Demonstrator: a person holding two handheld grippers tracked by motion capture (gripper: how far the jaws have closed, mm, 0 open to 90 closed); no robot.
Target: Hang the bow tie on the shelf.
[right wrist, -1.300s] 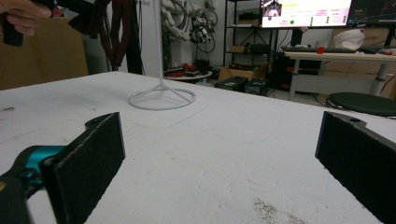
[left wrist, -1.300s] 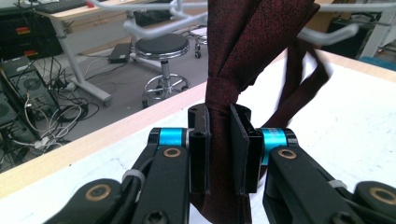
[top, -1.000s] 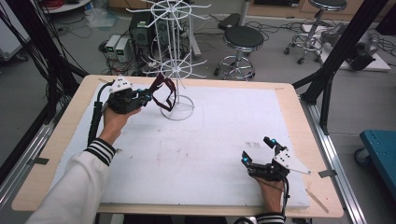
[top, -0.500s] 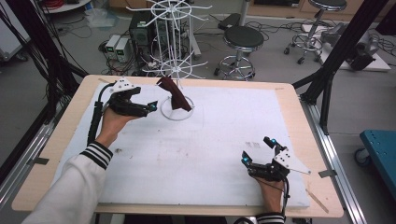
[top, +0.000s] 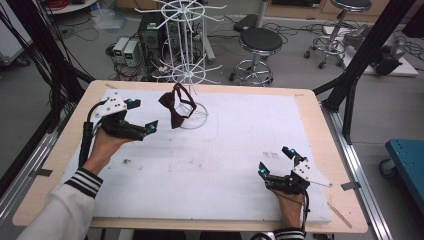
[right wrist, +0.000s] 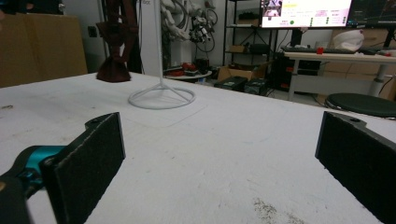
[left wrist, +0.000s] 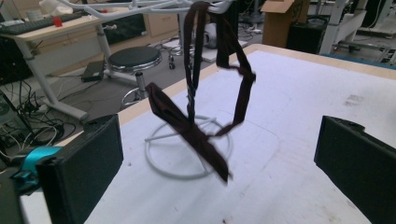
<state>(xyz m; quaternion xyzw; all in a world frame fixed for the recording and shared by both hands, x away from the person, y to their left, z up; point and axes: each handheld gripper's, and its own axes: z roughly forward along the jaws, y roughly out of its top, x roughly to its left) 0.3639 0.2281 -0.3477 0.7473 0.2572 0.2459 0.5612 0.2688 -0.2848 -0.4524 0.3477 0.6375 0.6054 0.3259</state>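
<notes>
A dark maroon bow tie [top: 176, 107] hangs by its strap from a lower arm of the white wire rack [top: 190, 75], over the rack's ring base [top: 197, 116]. My left gripper [top: 146, 114] is a short way left of it. Its jaws have just been opening and stand open with nothing between them. In the left gripper view the bow tie [left wrist: 196, 135] dangles ahead of the wide jaws, apart from both pads. My right gripper [top: 274, 161] rests open on the mat at the front right. In the right gripper view, the rack base [right wrist: 161, 99] and bow tie [right wrist: 114, 65] lie far off.
A white foam mat [top: 210, 165] covers the wooden table [top: 320, 130]. Behind the table stand a black stool [top: 260, 40], power boxes and cables on the floor. Black frame posts [top: 360, 60] rise at the right.
My left gripper has let go of the bow tie and drawn back to the left. The bow tie now hangs free on the rack. The right gripper has not moved.
</notes>
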